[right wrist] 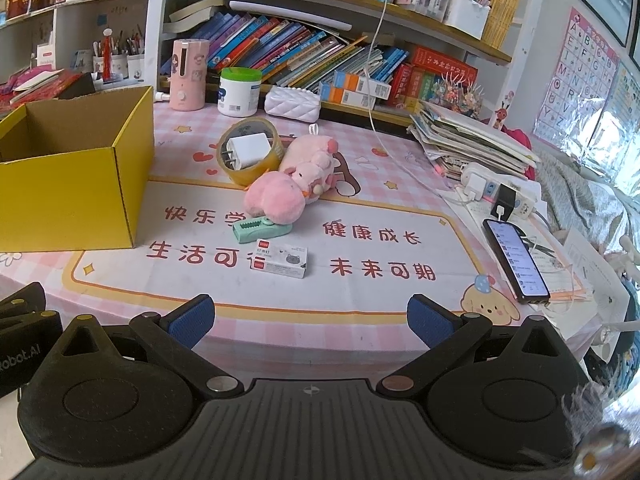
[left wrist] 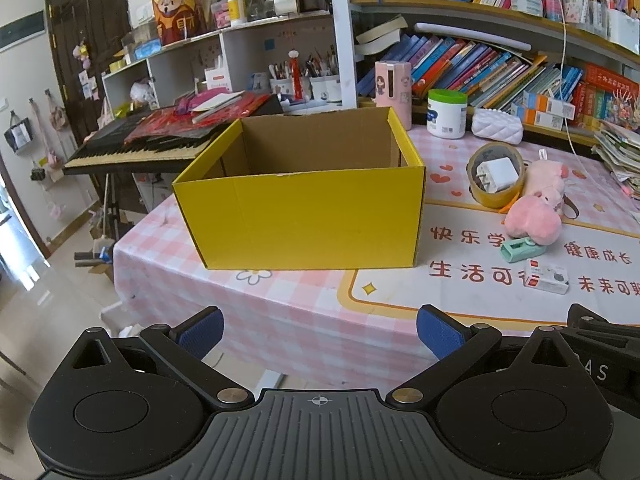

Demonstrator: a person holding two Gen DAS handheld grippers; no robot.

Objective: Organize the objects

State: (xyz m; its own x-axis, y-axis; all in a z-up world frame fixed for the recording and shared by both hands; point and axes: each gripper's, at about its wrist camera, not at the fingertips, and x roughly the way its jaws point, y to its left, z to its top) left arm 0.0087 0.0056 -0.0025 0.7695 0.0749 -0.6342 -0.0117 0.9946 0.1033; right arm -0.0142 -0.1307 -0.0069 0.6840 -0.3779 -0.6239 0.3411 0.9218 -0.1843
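An open yellow cardboard box (left wrist: 304,216) (right wrist: 72,200) stands on the pink checked tablecloth, and what I see of its inside is bare. Right of it lie a roll of brown tape (right wrist: 248,152) with a white charger plug (right wrist: 250,150) inside it, a pink plush toy (right wrist: 292,184) (left wrist: 536,208), a mint green stapler (right wrist: 260,230) (left wrist: 520,248) and a small white staple box (right wrist: 282,262) (left wrist: 548,276). My left gripper (left wrist: 320,332) hovers short of the table's front edge, facing the box, open and holding nothing. My right gripper (right wrist: 310,320) hangs open over the front edge, below the staple box.
A phone (right wrist: 516,260) on a cable, a power strip (right wrist: 500,196) and a paper stack (right wrist: 472,140) fill the table's right side. A white tub (right wrist: 239,92), a pink dispenser (right wrist: 188,74) and a white quilted case (right wrist: 292,102) stand before the bookshelves. A keyboard (left wrist: 140,148) sits behind the box at left.
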